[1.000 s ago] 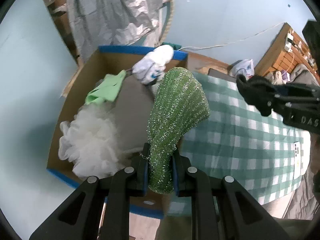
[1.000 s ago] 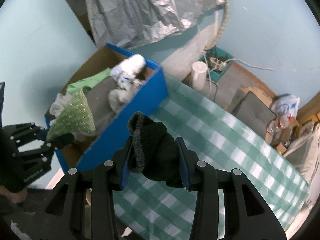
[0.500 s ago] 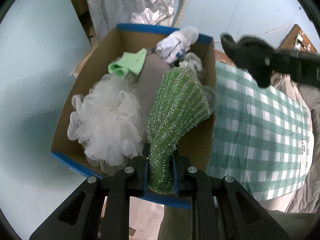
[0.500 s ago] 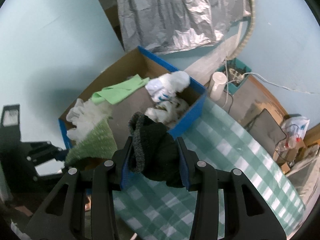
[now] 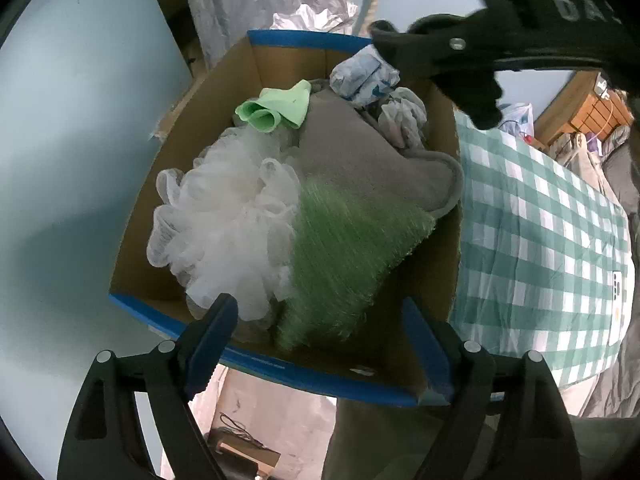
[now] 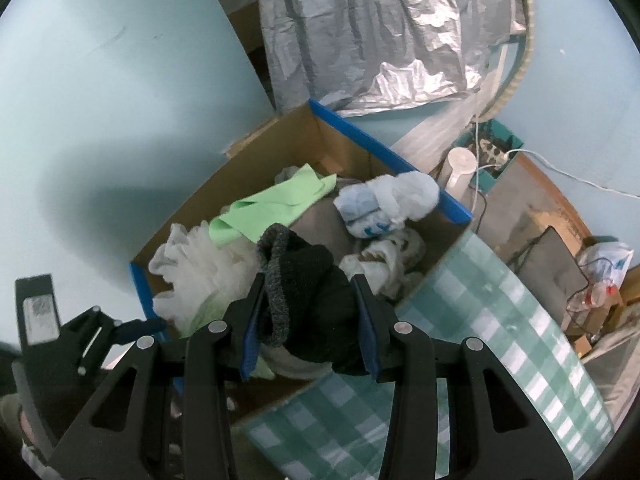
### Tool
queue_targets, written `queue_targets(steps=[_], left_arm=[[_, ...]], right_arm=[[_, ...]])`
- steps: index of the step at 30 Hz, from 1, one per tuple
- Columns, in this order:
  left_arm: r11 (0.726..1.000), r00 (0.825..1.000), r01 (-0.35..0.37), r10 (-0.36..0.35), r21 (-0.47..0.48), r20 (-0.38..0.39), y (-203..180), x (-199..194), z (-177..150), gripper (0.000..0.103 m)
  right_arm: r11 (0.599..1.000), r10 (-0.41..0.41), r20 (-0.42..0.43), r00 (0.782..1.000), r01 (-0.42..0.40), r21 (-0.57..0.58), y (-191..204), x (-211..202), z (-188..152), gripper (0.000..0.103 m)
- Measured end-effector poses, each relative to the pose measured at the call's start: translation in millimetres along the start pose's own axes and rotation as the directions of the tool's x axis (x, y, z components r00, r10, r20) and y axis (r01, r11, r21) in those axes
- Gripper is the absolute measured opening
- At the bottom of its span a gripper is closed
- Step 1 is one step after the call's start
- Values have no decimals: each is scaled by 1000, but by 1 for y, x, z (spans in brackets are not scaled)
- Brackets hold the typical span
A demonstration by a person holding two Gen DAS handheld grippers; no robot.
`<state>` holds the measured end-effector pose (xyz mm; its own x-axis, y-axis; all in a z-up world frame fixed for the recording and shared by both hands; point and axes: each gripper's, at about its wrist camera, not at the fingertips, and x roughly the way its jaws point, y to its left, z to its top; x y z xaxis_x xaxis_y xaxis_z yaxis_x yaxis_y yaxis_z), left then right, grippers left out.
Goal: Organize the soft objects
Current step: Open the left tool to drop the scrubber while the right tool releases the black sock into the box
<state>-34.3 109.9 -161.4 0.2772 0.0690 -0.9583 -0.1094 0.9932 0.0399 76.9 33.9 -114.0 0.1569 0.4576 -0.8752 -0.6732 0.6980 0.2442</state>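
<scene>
A cardboard box with blue-taped rims (image 5: 448,296) (image 6: 384,152) holds soft things. The green glittery scrubber cloth (image 5: 340,256) lies loose in the box beside a white mesh pouf (image 5: 224,224) (image 6: 188,264), on a grey cloth (image 5: 360,156). My left gripper (image 5: 320,320) is open and empty over the box's near rim. My right gripper (image 6: 308,312) is shut on a black knitted sock (image 6: 308,284) and holds it above the box; it also shows in the left wrist view (image 5: 460,64).
The box also holds a light green cloth (image 5: 280,108) (image 6: 272,204), a white-and-blue bundle (image 5: 364,76) (image 6: 380,204) and a crumpled white rag (image 5: 404,116). A green checked tablecloth (image 5: 540,240) (image 6: 500,320) lies right of the box. Silver foil sheet (image 6: 380,32) hangs behind.
My left gripper has opened and let go of the green scrubber cloth, which now lies in the box. My right gripper has moved with the black sock over the box.
</scene>
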Motion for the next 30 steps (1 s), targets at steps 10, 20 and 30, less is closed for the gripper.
queue_targets(steps=[10, 20, 30], left_arm=[[998, 1000, 17, -16, -66, 13, 26, -7, 7, 86], [995, 999, 29, -26, -90, 32, 45, -15, 12, 86], [995, 997, 36, -30, -89, 68, 55, -32, 17, 86]], right_arm=[[1000, 5, -15, 1000, -5, -5, 12, 20, 20, 44], [999, -45, 19, 999, 45, -29, 31, 24, 31, 69], [998, -62, 61, 996, 60, 28, 28, 1, 34, 69]])
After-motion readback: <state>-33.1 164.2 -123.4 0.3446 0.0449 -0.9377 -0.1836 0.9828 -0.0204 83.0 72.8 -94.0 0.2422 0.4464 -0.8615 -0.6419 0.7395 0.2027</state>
